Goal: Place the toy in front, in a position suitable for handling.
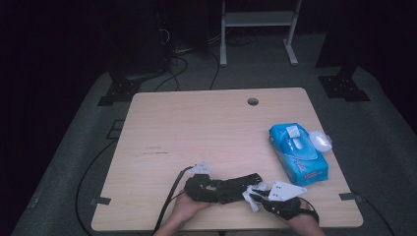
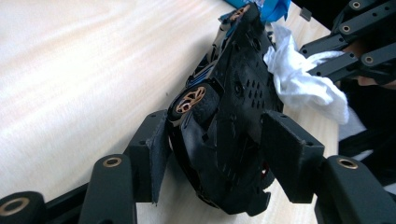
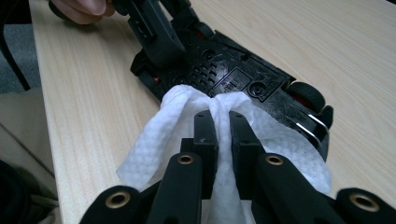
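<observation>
Both claws are matte black, built of jointed links with brass-ringed pivots and flat rubbery pads (image 3: 205, 135); a grey three-cornered plate (image 1: 286, 190) tops each, and a black cable (image 1: 169, 196) trails from the left claw (image 2: 215, 149).

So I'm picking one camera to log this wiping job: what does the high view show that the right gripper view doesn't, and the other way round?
High view alone: the blue wipes pack at the table's right edge, and the floor around.

Right gripper view alone: the right gripper pinching the white wipe against the toy car's underside, close enough to see screw holes and a wheel.

Both: car, wipe, the left gripper clamping the car.
</observation>
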